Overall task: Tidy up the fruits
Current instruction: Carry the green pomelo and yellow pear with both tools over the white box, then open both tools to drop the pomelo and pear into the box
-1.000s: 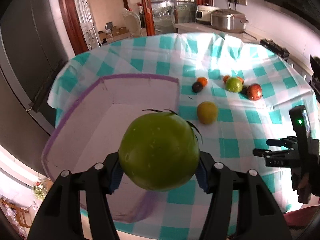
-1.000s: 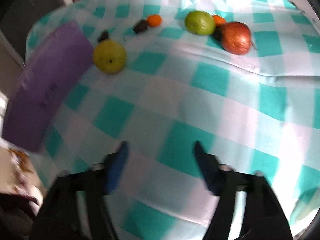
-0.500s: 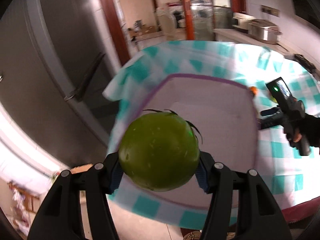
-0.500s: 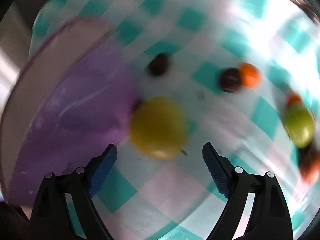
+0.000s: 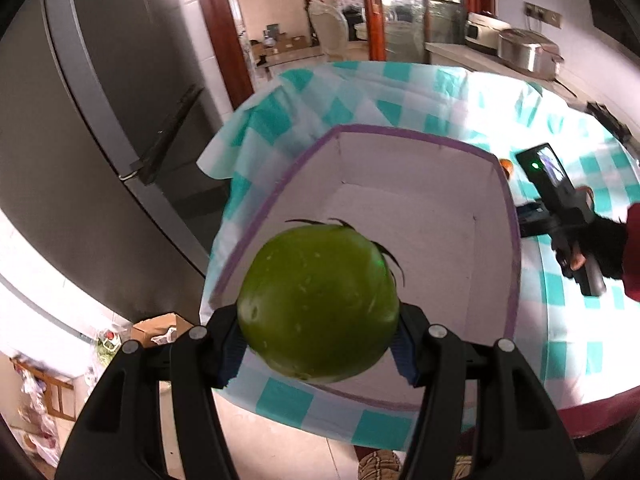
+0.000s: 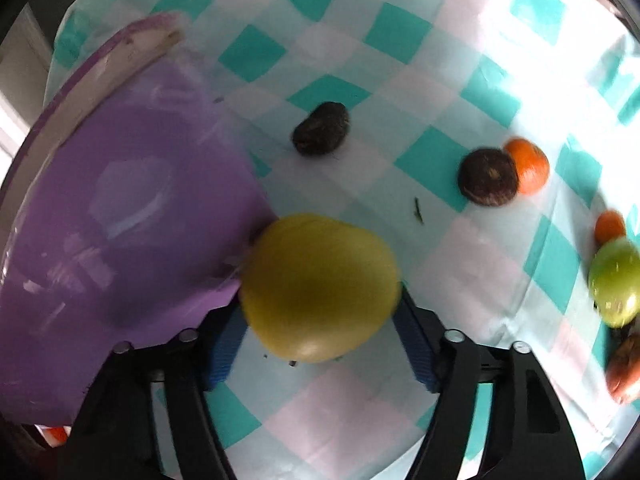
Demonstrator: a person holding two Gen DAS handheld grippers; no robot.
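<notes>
Between the left gripper's (image 5: 320, 346) jaws a green tomato (image 5: 318, 304) sits clamped, now above the purple-edged box (image 5: 496, 168). Beyond, the right gripper's (image 6: 320, 346) jaws have just been closing around a yellow fruit (image 6: 320, 286) beside the box wall; pad contact is unclear.

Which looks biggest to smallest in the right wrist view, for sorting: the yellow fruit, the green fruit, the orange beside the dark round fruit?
1. Yellow fruit, though it is nearest the camera.
2. Green fruit, partly cut off at the edge.
3. Orange.
</notes>
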